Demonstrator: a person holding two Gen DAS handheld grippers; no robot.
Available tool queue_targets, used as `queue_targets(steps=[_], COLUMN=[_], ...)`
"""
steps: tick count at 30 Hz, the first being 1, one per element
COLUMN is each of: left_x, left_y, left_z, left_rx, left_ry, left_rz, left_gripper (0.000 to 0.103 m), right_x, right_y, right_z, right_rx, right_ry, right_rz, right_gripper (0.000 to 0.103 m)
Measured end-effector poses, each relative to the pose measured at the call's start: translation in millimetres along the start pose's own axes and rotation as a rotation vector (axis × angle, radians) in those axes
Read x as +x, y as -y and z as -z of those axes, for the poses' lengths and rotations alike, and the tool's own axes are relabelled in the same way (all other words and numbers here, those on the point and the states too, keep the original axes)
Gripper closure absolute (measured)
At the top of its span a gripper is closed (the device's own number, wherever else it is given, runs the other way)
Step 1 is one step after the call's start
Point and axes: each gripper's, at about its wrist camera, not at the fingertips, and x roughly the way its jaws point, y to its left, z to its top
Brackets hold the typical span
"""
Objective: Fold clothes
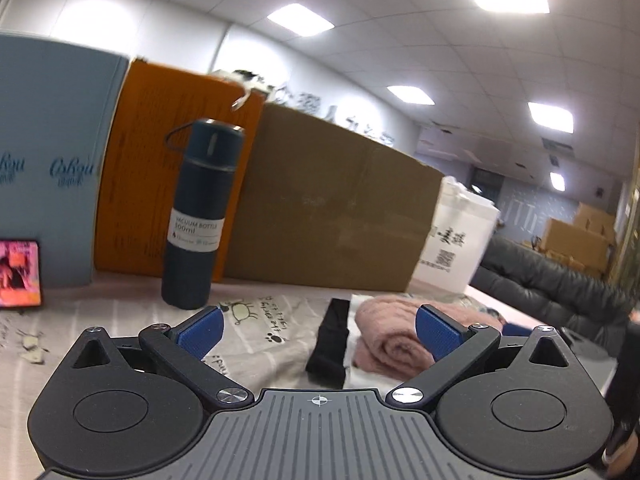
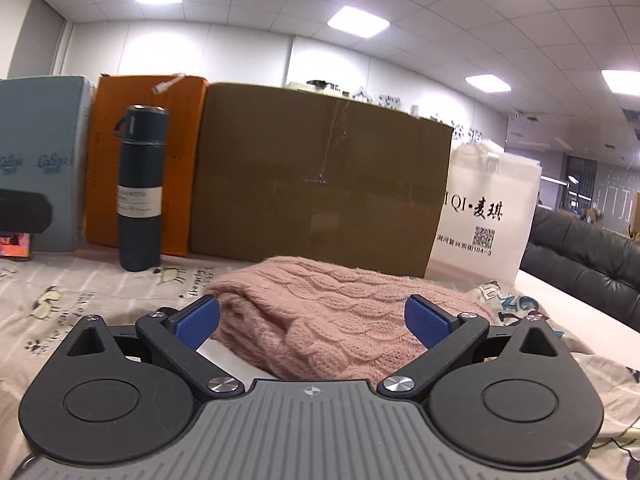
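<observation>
Two handheld grippers hover over a bed-sheet-covered table [image 2: 60,312], both with blue pads spread wide and holding nothing. The left gripper [image 1: 320,330] faces a folded black garment [image 1: 330,344] lying just beside a folded pink knit sweater [image 1: 394,336]. The right gripper [image 2: 312,318] sits directly before that sweater [image 2: 320,312]. Behind stand a dark vacuum bottle [image 1: 202,216], a large cardboard box [image 2: 320,176], an orange box [image 2: 104,160] and a white bag [image 2: 488,208].
</observation>
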Motion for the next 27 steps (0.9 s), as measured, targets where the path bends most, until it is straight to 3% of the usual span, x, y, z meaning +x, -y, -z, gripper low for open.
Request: queue_targets(steps=[3, 9, 11, 12, 13, 14, 20, 24, 27], left_x=[18, 42, 49, 53, 57, 60, 79, 98, 116], left_y=[-2, -3, -1, 1, 3, 5, 17, 40, 66], left_z=[0, 10, 13, 13, 15, 15, 17, 20, 28], left_rx=[-0.036, -0.072, -0.07, -0.068, -0.065, -0.062, -0.029, 0.048, 0.134], left_ry=[-0.027, -0.074, -0.083, -0.087, -0.091, -0.095, -0.097, -0.109, -0.154], left_rz=[-0.001, 0.005, 0.008, 0.01, 0.014, 0.017, 0.027, 0.05, 0.075], left_gripper=[0.002, 0.005, 0.005, 0.005, 0.005, 0.005, 0.005, 0.005, 0.005], right_x=[17, 61, 69, 67, 65, 62, 19, 2, -7], right_y=[-1, 6, 13, 18, 23, 28, 84, 119, 137], right_z=[-4, -2, 4, 4, 4, 4, 2, 12, 23], right_rx=[-0.021, 0.041, 0.099, 0.124, 0.149, 0.174, 0.453, 0.631, 0.753], right_ry=[-0.027, -0.153, -0.18, -0.169, -0.157, -0.146, 0.066, 0.172, 0.228], right_rz=[-0.019, -0.07, -0.091, -0.088, -0.084, -0.08, 0.006, 0.122, 0.131], right_gripper=[0.005, 0.03, 0.06, 0.066, 0.078, 0.083, 0.085, 0.084, 0.085])
